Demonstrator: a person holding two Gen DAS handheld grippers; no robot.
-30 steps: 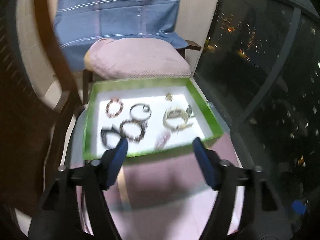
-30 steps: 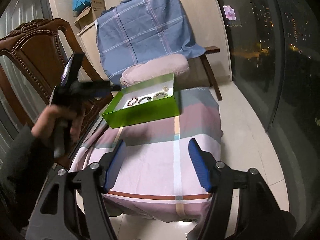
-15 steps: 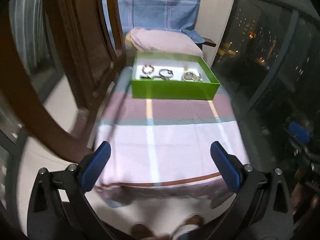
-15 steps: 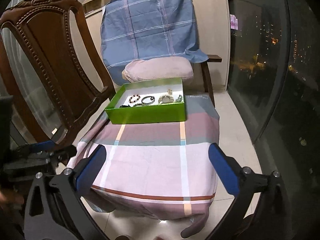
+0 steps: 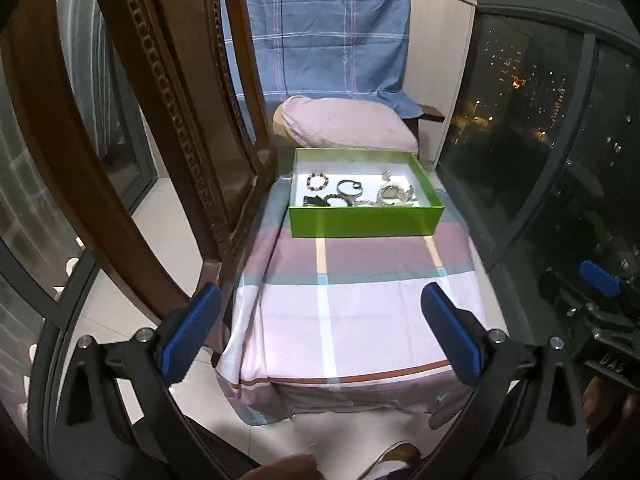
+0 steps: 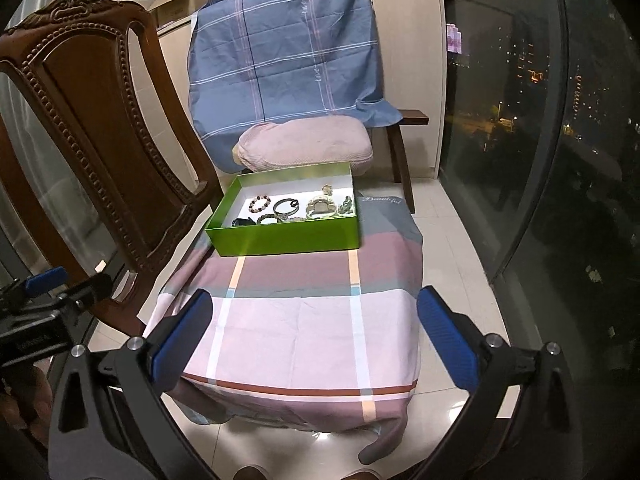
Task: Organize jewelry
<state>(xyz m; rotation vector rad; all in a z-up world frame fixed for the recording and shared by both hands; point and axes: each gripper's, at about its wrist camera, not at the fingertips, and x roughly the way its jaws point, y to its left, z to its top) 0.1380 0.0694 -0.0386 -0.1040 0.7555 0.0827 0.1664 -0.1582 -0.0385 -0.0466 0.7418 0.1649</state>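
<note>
At far end of counter [image 6: 296, 320], on striped cloth [image 5: 360, 320]: green box [image 6: 288, 236] holding jewelry — beaded bracelet [image 6: 259, 203], dark bangle [image 6: 286, 207], pale pieces at right, touching. Left tool [image 5: 320, 330] and right tool [image 6: 316, 332] both spread wide after just opening, nothing between pads, well short of box. Wooden chair [image 6: 92, 128] at left; pink cushion [image 6: 304, 144] behind box.
</note>
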